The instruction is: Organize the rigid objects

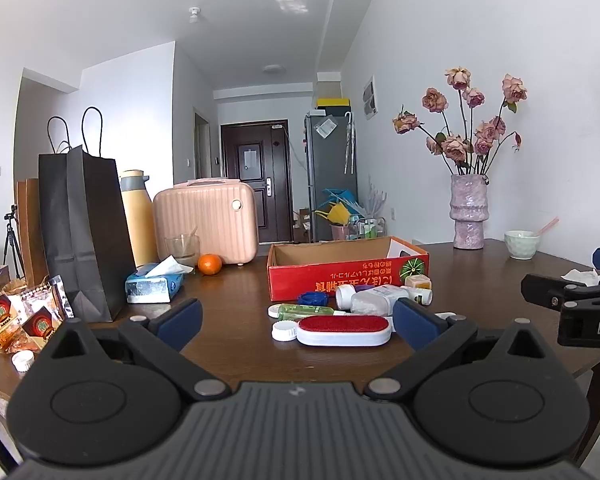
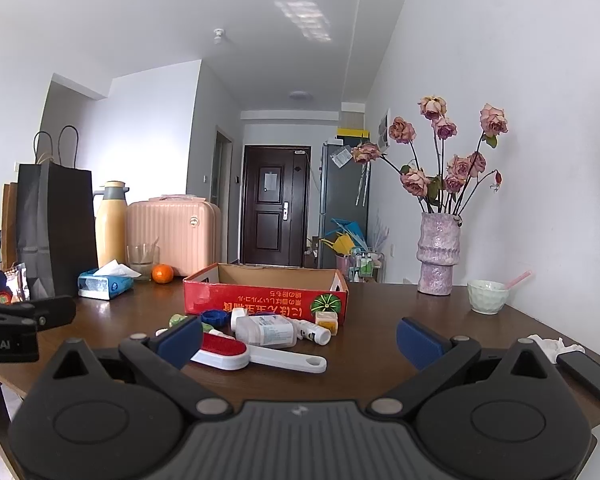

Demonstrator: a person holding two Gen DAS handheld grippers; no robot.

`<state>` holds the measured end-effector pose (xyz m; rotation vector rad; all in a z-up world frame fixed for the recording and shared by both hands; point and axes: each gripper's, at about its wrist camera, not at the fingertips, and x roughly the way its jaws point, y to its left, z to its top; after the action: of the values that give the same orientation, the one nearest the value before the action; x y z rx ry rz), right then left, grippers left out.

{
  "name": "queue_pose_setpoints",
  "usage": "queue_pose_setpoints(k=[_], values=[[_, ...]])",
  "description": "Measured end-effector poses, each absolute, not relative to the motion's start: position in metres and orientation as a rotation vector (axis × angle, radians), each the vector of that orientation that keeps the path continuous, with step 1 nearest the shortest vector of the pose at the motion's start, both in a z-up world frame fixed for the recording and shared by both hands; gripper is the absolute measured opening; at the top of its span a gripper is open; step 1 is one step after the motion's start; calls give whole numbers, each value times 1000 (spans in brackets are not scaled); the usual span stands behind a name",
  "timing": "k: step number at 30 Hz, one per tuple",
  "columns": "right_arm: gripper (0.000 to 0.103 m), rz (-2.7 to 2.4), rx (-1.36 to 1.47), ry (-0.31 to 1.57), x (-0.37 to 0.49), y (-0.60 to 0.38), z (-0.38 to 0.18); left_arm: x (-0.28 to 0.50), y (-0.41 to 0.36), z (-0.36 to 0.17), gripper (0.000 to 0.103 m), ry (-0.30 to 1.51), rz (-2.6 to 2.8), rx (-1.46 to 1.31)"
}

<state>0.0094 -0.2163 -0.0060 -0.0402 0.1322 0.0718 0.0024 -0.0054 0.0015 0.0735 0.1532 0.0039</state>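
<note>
left wrist view: left gripper [image 1: 296,326] and right gripper [image 2: 300,338] gape empty; "da" on right gripper

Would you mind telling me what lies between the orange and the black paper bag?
A blue tissue pack and a clear glass lie between the orange and the black paper bag, shown in both wrist views.

A pink case [image 1: 206,220] is standing at the far side of the table [image 1: 236,344]. Left of the case a yellow flask [image 1: 137,216] and a black bag [image 1: 82,232] are standing. In front of the case an orange [image 1: 209,264], a glass [image 1: 182,250] and a tissue pack [image 1: 154,286] are lying. Far right of the case a vase [image 1: 469,212] with dry roses [image 1: 466,120] and a bowl [image 1: 522,244] are standing.
</note>
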Motion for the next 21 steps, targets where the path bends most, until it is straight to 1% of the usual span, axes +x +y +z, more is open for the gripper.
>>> queue_pose_setpoints(k=[21], values=[[103,71,-48,115,4,-221,-2,7,-2,2,103,170,22,50]])
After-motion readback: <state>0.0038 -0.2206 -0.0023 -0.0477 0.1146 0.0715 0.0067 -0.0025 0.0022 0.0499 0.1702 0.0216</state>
